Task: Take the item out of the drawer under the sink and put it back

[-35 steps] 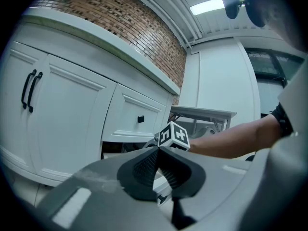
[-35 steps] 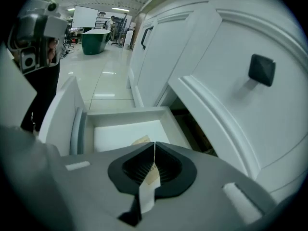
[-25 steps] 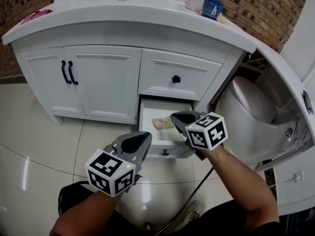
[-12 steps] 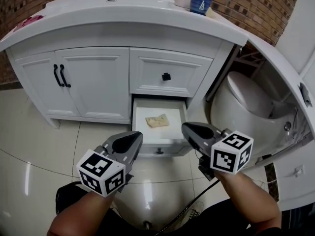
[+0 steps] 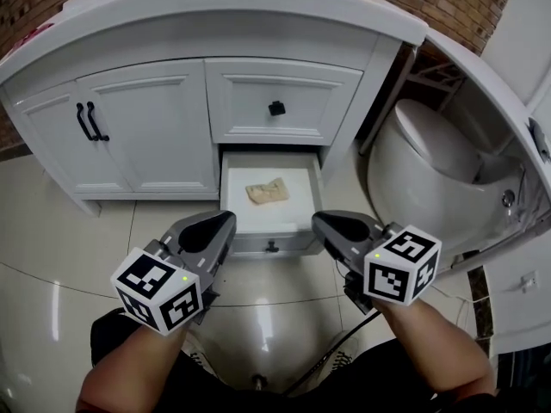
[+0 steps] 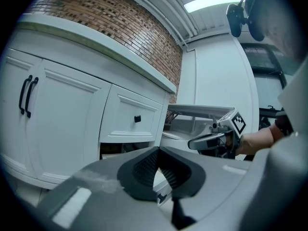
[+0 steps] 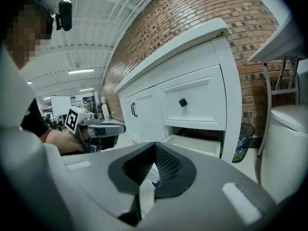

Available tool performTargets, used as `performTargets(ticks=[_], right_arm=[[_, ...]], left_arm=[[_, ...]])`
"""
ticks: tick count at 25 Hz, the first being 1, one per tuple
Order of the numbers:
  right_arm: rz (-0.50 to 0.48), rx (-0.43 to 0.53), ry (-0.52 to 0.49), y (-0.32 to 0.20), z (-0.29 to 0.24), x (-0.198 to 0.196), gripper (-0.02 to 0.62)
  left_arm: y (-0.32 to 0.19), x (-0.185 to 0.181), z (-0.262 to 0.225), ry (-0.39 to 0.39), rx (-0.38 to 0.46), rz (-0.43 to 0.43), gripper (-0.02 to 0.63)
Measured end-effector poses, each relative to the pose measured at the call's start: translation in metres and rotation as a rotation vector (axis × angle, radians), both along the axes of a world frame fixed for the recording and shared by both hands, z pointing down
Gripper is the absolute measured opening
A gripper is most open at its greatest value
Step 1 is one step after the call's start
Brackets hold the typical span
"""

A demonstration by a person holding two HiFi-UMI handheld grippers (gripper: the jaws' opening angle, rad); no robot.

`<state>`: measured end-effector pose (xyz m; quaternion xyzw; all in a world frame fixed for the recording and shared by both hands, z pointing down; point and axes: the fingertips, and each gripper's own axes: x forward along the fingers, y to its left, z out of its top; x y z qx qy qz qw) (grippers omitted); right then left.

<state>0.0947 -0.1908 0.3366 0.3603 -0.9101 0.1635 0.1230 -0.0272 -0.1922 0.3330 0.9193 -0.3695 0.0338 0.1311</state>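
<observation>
The bottom drawer (image 5: 231, 198) under the sink stands pulled out. A crumpled tan item (image 5: 268, 192) lies flat inside it, touched by neither gripper. My left gripper (image 5: 225, 220) hangs in front of the drawer's left corner, shut and empty. At the right corner, my right gripper (image 5: 317, 222) is also shut with nothing in it. In the left gripper view the left gripper (image 6: 158, 149) has its pads together, and the right gripper (image 6: 192, 144) shows beyond it. In the right gripper view the right gripper (image 7: 155, 146) is pressed shut, with the open drawer (image 7: 202, 146) ahead.
Above the open drawer is a shut drawer with a black knob (image 5: 276, 108). Double cabinet doors (image 5: 129, 132) with black handles are to the left. A white toilet (image 5: 430, 179) stands close on the right. A small bin (image 7: 240, 142) sits between vanity and toilet.
My right gripper has drawn back from over the drawer to just in front of it. The tan item stays in the drawer. The left gripper has shifted slightly left and down.
</observation>
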Motion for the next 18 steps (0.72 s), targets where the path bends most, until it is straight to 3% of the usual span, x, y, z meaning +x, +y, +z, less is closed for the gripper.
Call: performTargets(ticks=[18], right_arm=[[0.016, 0.013, -0.018, 0.033, -0.018, 0.005, 0.008]], left_arm=[[0.041, 0.006, -0.022, -0.004, 0.012, 0.019, 0.006]])
